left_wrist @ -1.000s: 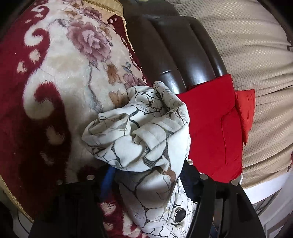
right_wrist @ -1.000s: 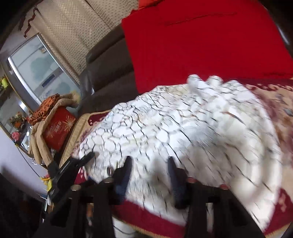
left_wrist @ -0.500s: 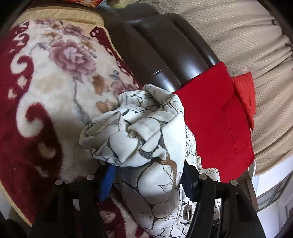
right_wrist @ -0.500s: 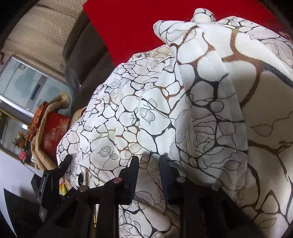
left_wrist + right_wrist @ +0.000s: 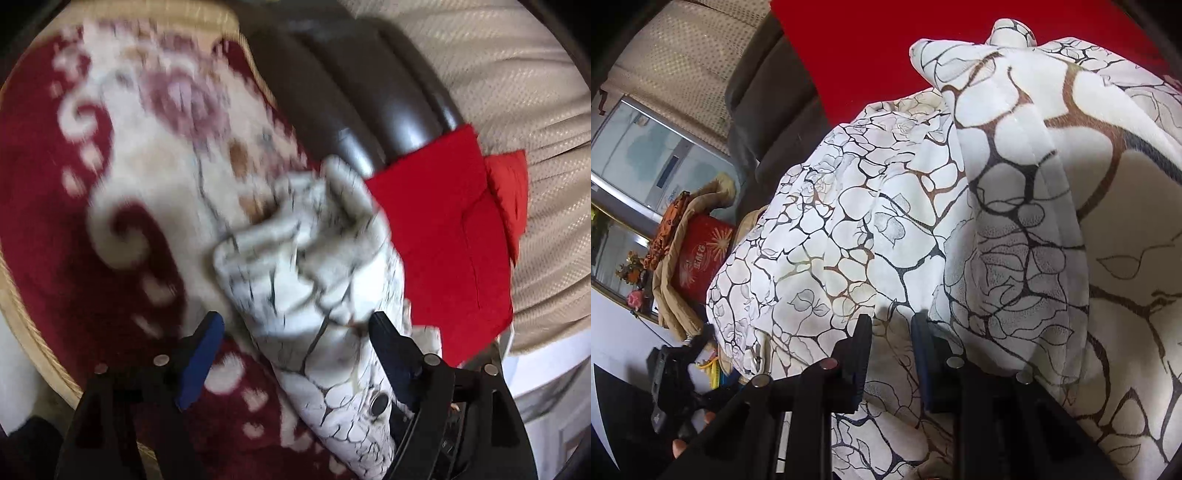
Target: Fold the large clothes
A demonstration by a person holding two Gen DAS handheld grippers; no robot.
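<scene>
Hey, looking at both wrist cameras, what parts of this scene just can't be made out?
- Left wrist view: motion blur smears the floral blanket and the patterned garment.
- Right wrist view: the garment fills the frame, hiding the surface beneath it.
- Right wrist view: lettering on the red box is too small.
- Garment's full shape: bunched, cut off by edges.

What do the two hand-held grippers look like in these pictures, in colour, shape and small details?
The left gripper has a black plastic frame with two angular arms, blue pads on its fingers and small round silver studs on the frame. The right gripper has the same black frame, dark blue pads and silver studs. No sleeve or cable is clearly visible.
</scene>
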